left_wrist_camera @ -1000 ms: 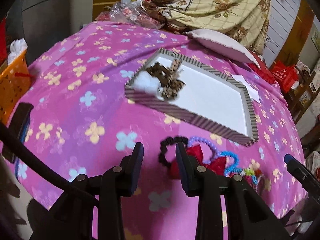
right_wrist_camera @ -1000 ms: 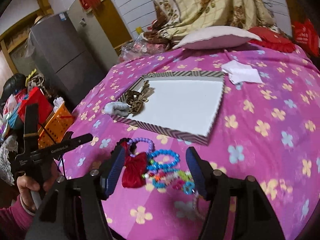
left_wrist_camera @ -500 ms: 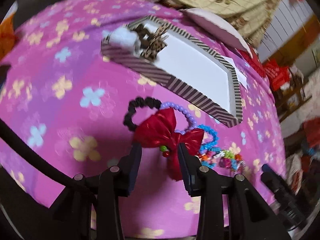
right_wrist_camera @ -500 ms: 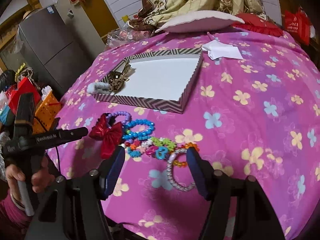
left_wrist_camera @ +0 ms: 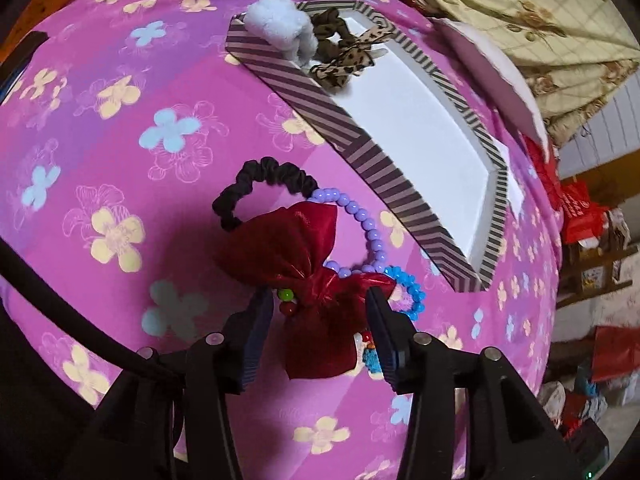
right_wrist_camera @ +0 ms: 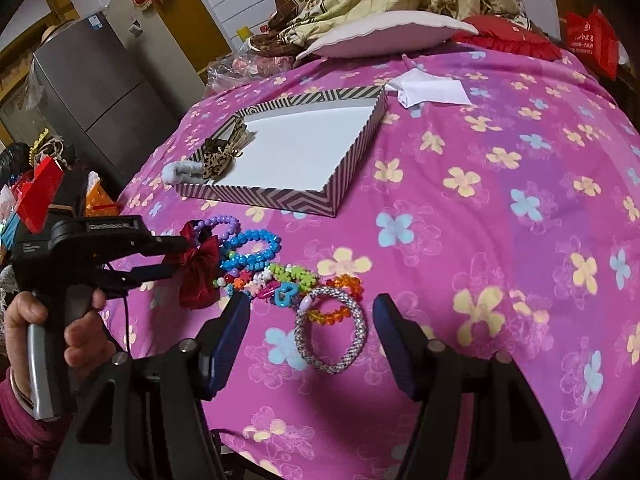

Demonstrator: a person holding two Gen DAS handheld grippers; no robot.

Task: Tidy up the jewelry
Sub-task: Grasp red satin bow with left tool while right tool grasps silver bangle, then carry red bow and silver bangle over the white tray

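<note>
A red satin bow hair tie (left_wrist_camera: 308,276) with a black scrunchie band (left_wrist_camera: 264,184) lies on the pink flowered cloth. My left gripper (left_wrist_camera: 318,312) is open with its fingers on either side of the bow's lower half; it also shows in the right wrist view (right_wrist_camera: 176,258). Purple (left_wrist_camera: 360,224) and blue (left_wrist_camera: 408,288) bead bracelets lie beside the bow. The striped tray (left_wrist_camera: 348,132) holds a leopard bow (left_wrist_camera: 344,60) and a pale blue scrunchie (left_wrist_camera: 280,28). My right gripper (right_wrist_camera: 310,316) is open above a silver bangle (right_wrist_camera: 330,334) and an orange bead bracelet (right_wrist_camera: 340,296).
Several coloured bead bracelets (right_wrist_camera: 276,276) are heaped between the bow and the bangle. A white paper (right_wrist_camera: 432,90) and a pillow (right_wrist_camera: 384,34) lie beyond the tray (right_wrist_camera: 352,160). An orange basket (right_wrist_camera: 100,200) and a grey fridge (right_wrist_camera: 100,92) stand at the left.
My left gripper has moved forward and down until its fingers straddle the red bow. My right gripper has pulled back, so the silver bangle now lies between its fingers.
</note>
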